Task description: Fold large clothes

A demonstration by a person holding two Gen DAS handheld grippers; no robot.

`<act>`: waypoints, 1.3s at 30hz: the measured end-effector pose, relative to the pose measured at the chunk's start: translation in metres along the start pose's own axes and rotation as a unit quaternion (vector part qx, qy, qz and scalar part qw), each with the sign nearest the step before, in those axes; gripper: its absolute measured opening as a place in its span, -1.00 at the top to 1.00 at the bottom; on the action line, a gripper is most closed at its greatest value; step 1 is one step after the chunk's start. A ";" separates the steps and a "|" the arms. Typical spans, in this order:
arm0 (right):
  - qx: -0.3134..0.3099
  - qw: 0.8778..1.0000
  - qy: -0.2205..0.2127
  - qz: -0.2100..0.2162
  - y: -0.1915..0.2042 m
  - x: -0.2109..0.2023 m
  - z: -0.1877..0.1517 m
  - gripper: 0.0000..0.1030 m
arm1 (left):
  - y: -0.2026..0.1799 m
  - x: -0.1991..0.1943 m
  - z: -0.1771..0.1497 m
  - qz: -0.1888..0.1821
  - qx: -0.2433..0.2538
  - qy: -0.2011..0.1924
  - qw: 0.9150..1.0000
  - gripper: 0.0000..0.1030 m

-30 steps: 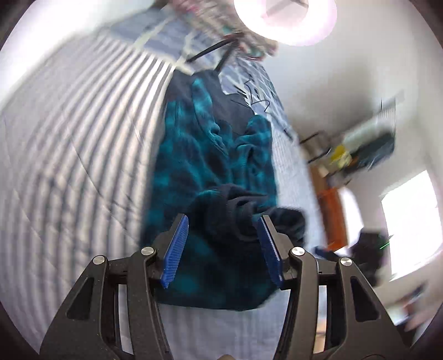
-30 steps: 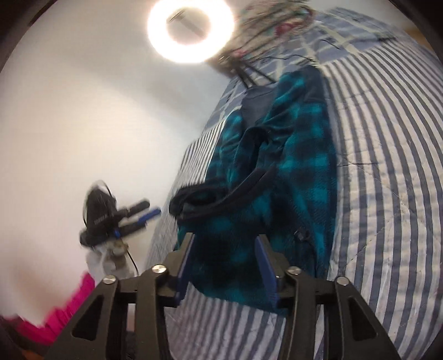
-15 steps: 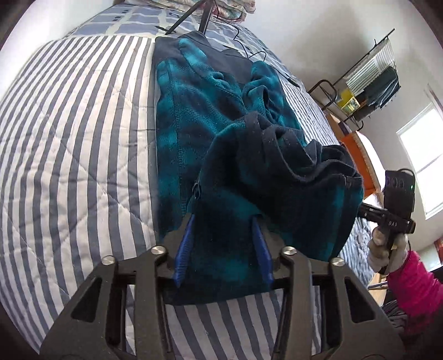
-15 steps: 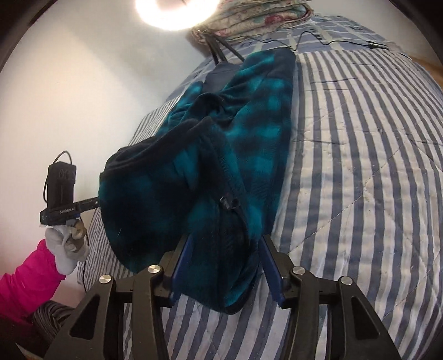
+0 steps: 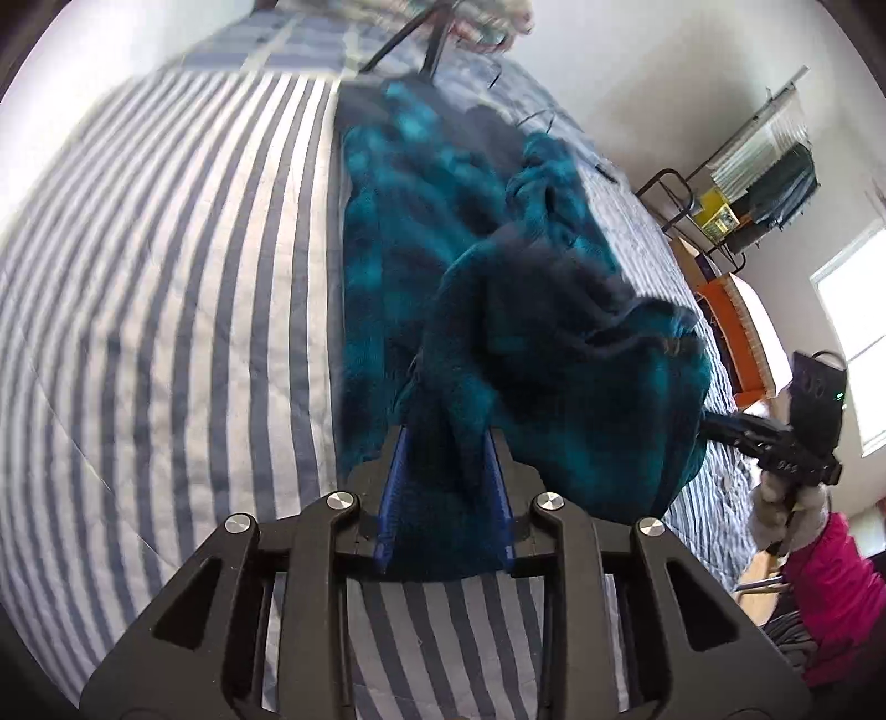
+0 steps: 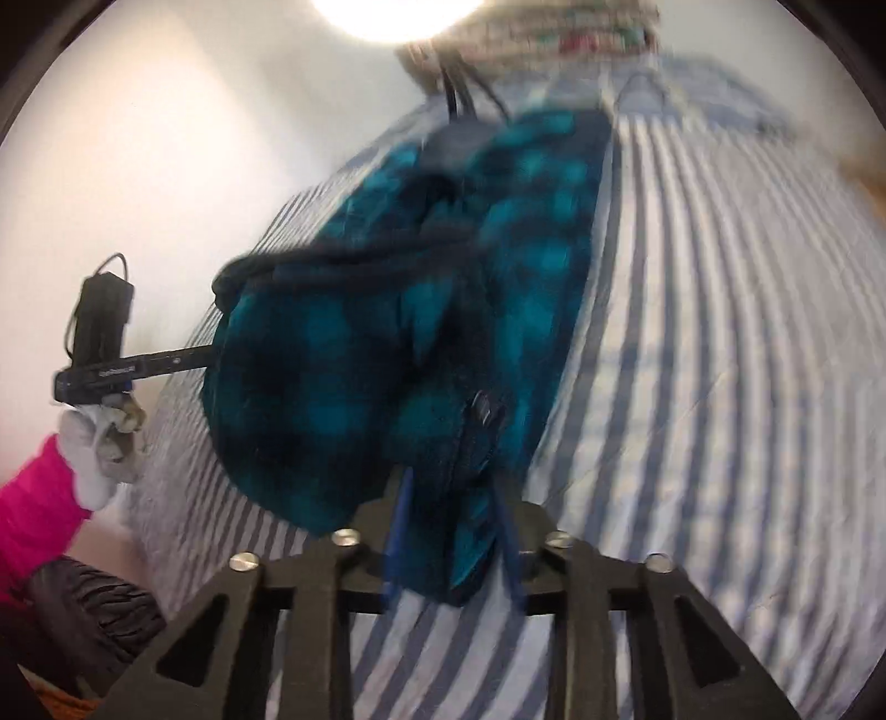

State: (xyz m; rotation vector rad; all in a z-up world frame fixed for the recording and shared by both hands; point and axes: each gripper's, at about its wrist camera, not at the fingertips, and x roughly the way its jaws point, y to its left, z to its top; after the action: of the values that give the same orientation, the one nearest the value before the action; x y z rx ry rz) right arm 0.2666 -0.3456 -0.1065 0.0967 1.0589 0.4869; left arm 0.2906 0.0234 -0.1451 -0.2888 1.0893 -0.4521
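Note:
A teal and dark plaid fleece garment [image 5: 443,221] lies lengthwise on the striped bed [image 5: 166,277], its near end bunched up into a mound. My left gripper [image 5: 446,443] is at the near hem; its jaws are closing and the blue pads squeeze a fold of fleece. In the right wrist view the same garment [image 6: 332,360] shows a zipper pull [image 6: 482,410] close to my right gripper [image 6: 451,482], whose jaws are also closing with the hem's other corner pinched between them. Each view shows the other gripper's body beside the mound, held by a gloved hand [image 5: 781,498] [image 6: 99,443].
Tripod legs [image 5: 410,44] and a folded quilt [image 6: 554,39] sit at the bed's far end under a ring light [image 6: 398,16]. A wire rack [image 5: 764,183], orange furniture [image 5: 731,332] and a window [image 5: 853,332] stand beside the bed. Pink sleeve [image 6: 33,509] at lower left.
Both grippers sank onto the garment's near hem and their jaws narrowed from wide around the fleece to tight on it. The near end has bunched higher between them.

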 end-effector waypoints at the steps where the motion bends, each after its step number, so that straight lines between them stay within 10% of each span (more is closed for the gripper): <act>1: -0.010 1.000 -0.017 -0.006 0.004 -0.010 0.004 0.32 | -0.006 -0.007 0.004 0.009 0.015 -0.013 1.000 0.50; 12: -0.129 0.986 -0.015 0.104 0.084 0.004 0.032 0.42 | -0.047 0.027 0.045 0.013 0.099 0.003 0.995 0.50; 18: -0.114 0.992 0.011 -0.045 0.056 0.068 0.060 0.63 | -0.034 0.078 0.070 0.056 0.070 0.020 0.996 0.50; 21: -0.091 0.994 0.028 -0.044 0.039 0.074 0.060 0.72 | -0.021 0.062 0.072 0.029 0.046 0.003 0.998 0.50; 24: -0.104 0.994 0.011 -0.036 0.047 0.047 0.059 0.57 | -0.003 0.034 0.068 0.015 0.022 -0.015 1.000 0.16; 33: -0.128 0.991 -0.031 0.034 0.085 0.020 0.083 0.20 | 0.029 0.018 0.013 -0.050 -0.032 0.039 0.997 0.16; 35: -0.137 0.990 -0.017 0.040 0.094 0.030 0.083 0.19 | 0.027 0.024 0.007 -0.044 -0.030 0.047 0.997 0.69; 39: -0.155 0.987 0.013 0.034 0.106 0.056 0.073 0.19 | 0.023 0.012 -0.005 -0.038 -0.026 0.025 0.999 0.87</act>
State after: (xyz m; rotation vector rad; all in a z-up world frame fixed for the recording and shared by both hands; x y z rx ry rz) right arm 0.3151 -0.2158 -0.0829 -0.1502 0.9949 0.7101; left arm 0.2954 0.0375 -0.1668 -0.3671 1.1432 -0.5024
